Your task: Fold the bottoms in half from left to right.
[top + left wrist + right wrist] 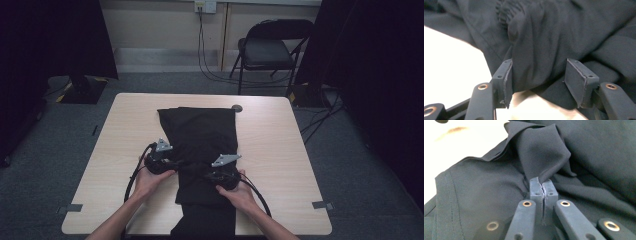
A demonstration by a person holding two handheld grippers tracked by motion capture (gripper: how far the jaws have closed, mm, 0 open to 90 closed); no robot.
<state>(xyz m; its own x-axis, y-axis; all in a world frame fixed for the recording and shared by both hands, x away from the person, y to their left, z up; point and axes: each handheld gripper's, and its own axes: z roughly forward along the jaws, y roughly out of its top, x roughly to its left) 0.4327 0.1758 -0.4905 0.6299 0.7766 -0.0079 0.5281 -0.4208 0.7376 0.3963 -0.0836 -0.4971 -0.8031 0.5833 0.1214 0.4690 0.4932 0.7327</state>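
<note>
One black garment (202, 150) lies lengthwise mid-counter (280, 145), near end hanging over the near edge. Two hand-held grippers work it. Right hand-held gripper (541, 188): jaws together, clamped on a raised fold at the garment's right edge. Left hand-held gripper (537, 77): jaws apart, a bunch of cloth between the pads (507, 80), not pinched. Step judged: taking hold for a fold. Next move calls for closing the left on its bunch, then lifting both evenly. Count: one garment, two grippers, one chair (270, 50) beyond the counter.
</note>
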